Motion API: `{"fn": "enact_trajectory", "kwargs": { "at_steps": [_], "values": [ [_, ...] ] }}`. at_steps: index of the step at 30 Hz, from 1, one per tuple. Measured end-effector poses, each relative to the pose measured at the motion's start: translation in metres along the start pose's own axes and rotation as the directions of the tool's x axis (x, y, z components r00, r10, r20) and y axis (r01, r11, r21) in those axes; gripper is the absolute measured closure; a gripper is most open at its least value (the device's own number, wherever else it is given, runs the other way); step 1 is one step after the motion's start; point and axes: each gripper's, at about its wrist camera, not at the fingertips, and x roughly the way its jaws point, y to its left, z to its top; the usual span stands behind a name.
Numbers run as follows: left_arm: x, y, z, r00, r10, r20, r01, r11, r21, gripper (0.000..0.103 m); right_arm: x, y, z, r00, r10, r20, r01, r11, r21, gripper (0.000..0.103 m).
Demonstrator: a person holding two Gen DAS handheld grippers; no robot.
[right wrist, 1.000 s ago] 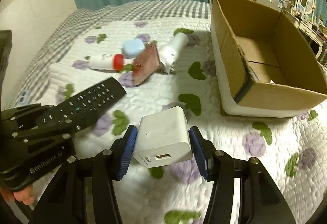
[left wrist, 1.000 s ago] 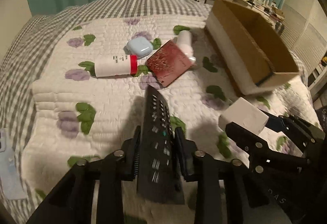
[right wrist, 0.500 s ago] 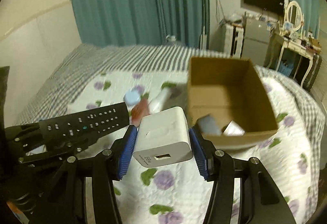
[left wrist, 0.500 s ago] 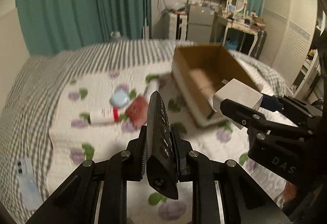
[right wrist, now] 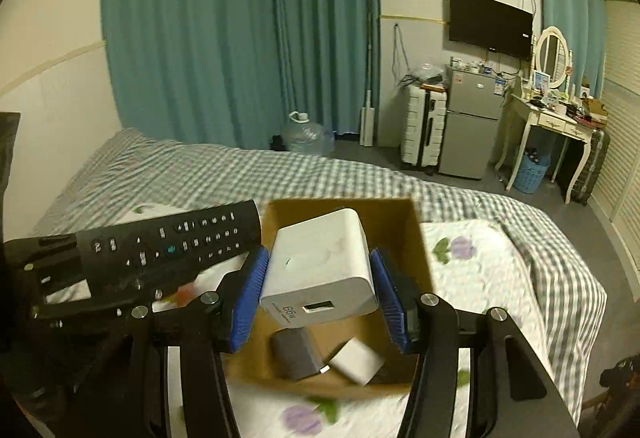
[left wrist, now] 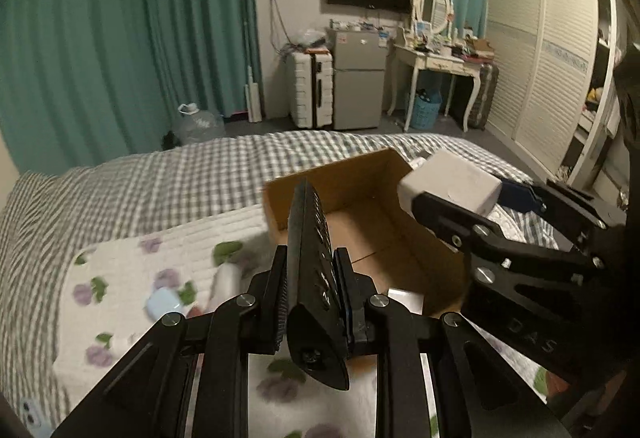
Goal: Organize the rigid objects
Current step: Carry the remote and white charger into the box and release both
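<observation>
My left gripper (left wrist: 310,278) is shut on a black remote control (left wrist: 314,270), held on edge in the air above the bed; the remote also shows in the right wrist view (right wrist: 168,246). My right gripper (right wrist: 318,278) is shut on a white charger block (right wrist: 320,266), held above the open cardboard box (right wrist: 420,238); the charger also shows in the left wrist view (left wrist: 450,186). The box (left wrist: 360,174) holds a dark adapter (right wrist: 296,352) and a small white adapter (right wrist: 356,360).
On the floral quilt (left wrist: 120,278) lie a light blue case (left wrist: 164,304) and a white bottle (left wrist: 224,278), blurred. A phone (left wrist: 30,412) lies at the bed's left edge. Beyond the bed stand curtains, a suitcase, a small fridge (left wrist: 358,78) and a dressing table.
Both grippers have risen high above the bed with their objects and moved over the cardboard box. The views now tilt up to show the room.
</observation>
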Motion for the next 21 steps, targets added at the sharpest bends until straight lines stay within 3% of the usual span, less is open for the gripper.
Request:
{"fn": "enact_trajectory", "kwargs": {
  "at_steps": [8,16,18,21],
  "values": [
    [0.073,-0.012,0.002,0.998,-0.011,-0.060,0.013,0.999,0.032,0.082,0.073,-0.051,-0.010,0.995,-0.064,-0.073,0.066,0.998,0.018,0.050],
    [0.106,-0.008,-0.007,0.996,-0.001,-0.094,0.005,0.999,0.042,0.081,0.106,-0.050,-0.034,0.985,-0.074,-0.155,0.068,0.997,-0.044,0.050],
    [0.101,-0.009,-0.009,0.998,0.007,-0.067,-0.003,0.999,0.054,0.076,0.108,-0.052,-0.036,0.985,-0.074,-0.154,0.069,0.997,-0.034,0.050],
    [0.090,-0.012,-0.010,0.998,0.048,-0.028,-0.045,0.995,0.084,0.049,0.101,-0.051,-0.038,0.984,-0.114,-0.137,0.110,0.993,-0.032,0.050]
  ]
}}
